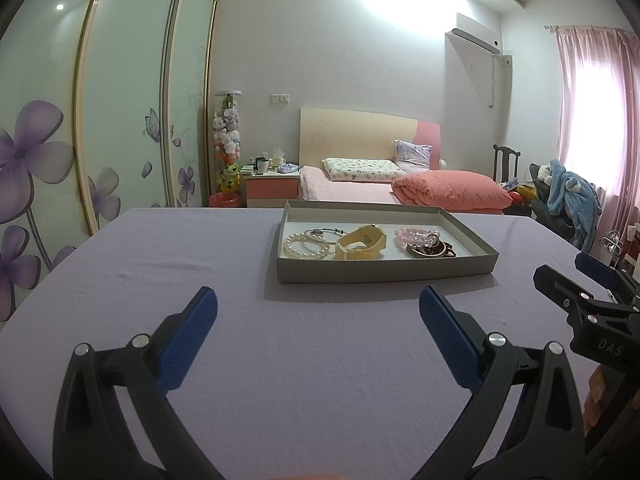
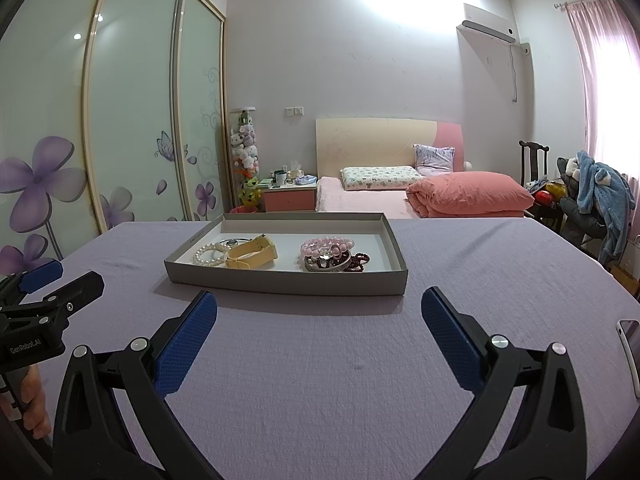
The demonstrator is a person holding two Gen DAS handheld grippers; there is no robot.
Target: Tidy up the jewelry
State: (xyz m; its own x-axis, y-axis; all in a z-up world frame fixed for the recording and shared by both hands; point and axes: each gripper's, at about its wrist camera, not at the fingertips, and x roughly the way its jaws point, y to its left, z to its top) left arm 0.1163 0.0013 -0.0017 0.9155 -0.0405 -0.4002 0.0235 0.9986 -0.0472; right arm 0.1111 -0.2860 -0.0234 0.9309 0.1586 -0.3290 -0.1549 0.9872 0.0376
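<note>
A shallow grey box tray [image 1: 384, 270] [image 2: 280, 280] sits on the lilac tablecloth. In it lie a white pearl bracelet [image 1: 306, 246] [image 2: 210, 256], a silver bangle [image 1: 320, 233], a yellow watch [image 1: 362, 242] [image 2: 252, 256], a pink bead bracelet [image 1: 416, 236] [image 2: 328, 245] and a dark red bead bracelet [image 1: 434, 249] [image 2: 356, 262]. My left gripper [image 1: 318, 304] is open and empty, short of the tray. My right gripper [image 2: 318, 306] is open and empty, short of the tray. Each gripper also shows at the other view's edge.
A white phone [image 2: 630, 344] lies at the table's right edge. Beyond the table are a bed [image 1: 400, 188], a nightstand [image 1: 272, 188], a wardrobe with sliding doors [image 1: 120, 120] and a chair piled with clothes [image 1: 568, 196].
</note>
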